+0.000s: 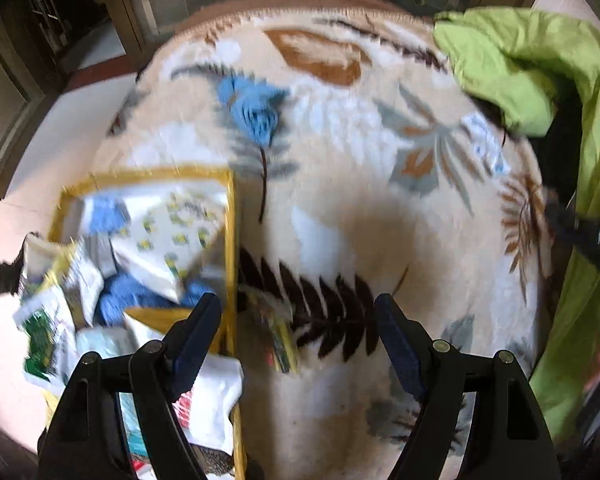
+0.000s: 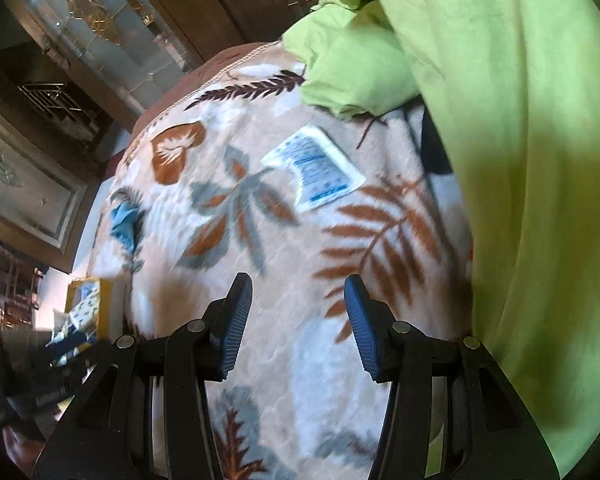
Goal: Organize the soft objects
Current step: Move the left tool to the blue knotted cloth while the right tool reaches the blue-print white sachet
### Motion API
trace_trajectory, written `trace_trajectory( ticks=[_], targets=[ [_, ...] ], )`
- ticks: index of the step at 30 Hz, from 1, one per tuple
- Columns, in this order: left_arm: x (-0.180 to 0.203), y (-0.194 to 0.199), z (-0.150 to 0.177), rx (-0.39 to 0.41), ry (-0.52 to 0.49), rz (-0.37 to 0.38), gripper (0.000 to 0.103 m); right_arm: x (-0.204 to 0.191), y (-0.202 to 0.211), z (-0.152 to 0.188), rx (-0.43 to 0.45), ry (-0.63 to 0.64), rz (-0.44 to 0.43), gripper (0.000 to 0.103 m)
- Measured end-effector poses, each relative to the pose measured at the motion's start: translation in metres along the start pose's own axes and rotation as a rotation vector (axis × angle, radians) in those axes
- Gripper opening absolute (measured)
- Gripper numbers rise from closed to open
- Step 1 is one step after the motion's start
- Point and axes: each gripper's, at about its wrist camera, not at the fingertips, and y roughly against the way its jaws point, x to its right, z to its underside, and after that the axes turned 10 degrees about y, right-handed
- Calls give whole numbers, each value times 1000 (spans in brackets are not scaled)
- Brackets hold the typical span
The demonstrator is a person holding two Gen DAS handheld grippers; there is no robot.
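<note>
A blue soft cloth (image 1: 252, 110) lies on the leaf-patterned blanket (image 1: 340, 208); it also shows in the right wrist view (image 2: 124, 222). A white and blue packet (image 2: 314, 168) lies on the blanket near the green cloth, also in the left wrist view (image 1: 486, 146). A yellow-rimmed box (image 1: 231, 240) at the blanket's left edge holds several soft items and packets. My left gripper (image 1: 298, 320) is open and empty above the blanket beside the box. My right gripper (image 2: 298, 312) is open and empty above the blanket, short of the packet.
A large lime green cloth (image 2: 520, 160) covers the right side, also in the left wrist view (image 1: 520, 64). A small colourful packet (image 1: 278, 332) lies by the box. Glass-fronted wooden cabinets (image 2: 92, 24) stand behind. Pale floor (image 1: 60, 148) lies left of the blanket.
</note>
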Motion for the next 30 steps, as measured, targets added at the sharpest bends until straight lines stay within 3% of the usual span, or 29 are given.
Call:
trace_trajectory(
  ticks=[6,10,12,19,25,30],
  targets=[
    [-1,-20,13,-34,22,-34,82,11,-16,-7,-24,-31,-3,48],
    [10,-20,16,-8,6,-94,85,8,-24,-9,-34,-19,-8,48],
    [17,-8,19,52,-25,-123,85,10,-26,-12,-38,-27,1,48],
    [51,6,31,87,-124,-95,85,16,-24,-10,-41,-60,-15,48],
    [55,-28,32,10,-114,-125,85,19,-20,-7,-45,-73,-11,48],
    [58,-19,12,56,-123,-86,85,17,-20,-7,-47,-62,-16,48]
  ],
)
